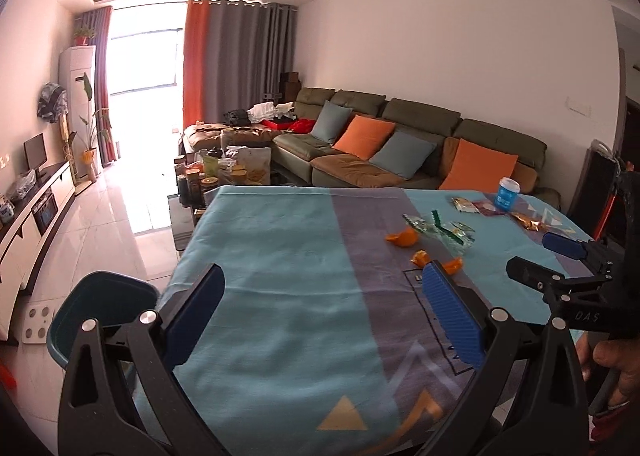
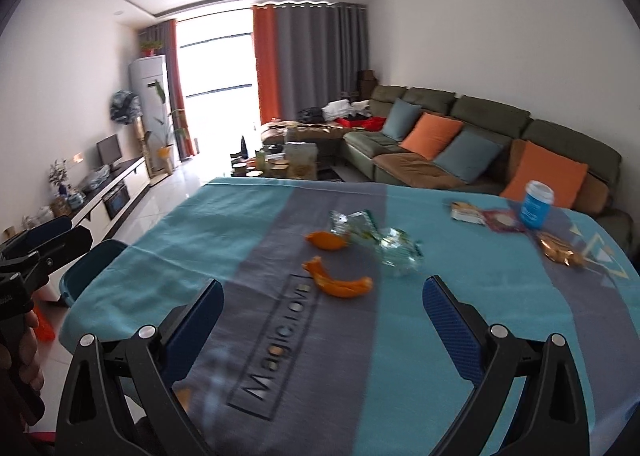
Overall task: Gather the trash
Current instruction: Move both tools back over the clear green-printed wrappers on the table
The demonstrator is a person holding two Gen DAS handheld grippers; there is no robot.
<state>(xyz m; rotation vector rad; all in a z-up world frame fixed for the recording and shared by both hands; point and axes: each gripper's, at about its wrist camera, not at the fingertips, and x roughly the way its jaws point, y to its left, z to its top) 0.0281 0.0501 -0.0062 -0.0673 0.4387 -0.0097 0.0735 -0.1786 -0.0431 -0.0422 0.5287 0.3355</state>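
Across the surface (image 2: 248, 256), draped in a teal and grey cloth, we see the trash lying scattered, and we place each piece against the blue cup (image 2: 536, 207) standing toward the far right corner. Off the surface's left edge, well apart from the cup, the teal bin (image 1: 100, 296) waits on the floor. Both of our tongs, left (image 1: 320, 312) and right (image 2: 320, 320), are spread wide with nothing between the pads, hovering over the near cloth. Left of the cup and nearer to us lies the crinkled clear wrapper (image 2: 396, 248), with two orange peels (image 2: 340, 284) beside it. Just beside the cup sit flat snack packets (image 2: 468, 211), and a golden wrapper (image 2: 560, 252) in front of it.

We judge the risks as these: the wrapper is light and springy, so a shallow pinch could let it slip out. A peel lies flat, so pads closing low may catch the cloth and drag everything. Reaching for the packets could knock the cup over.
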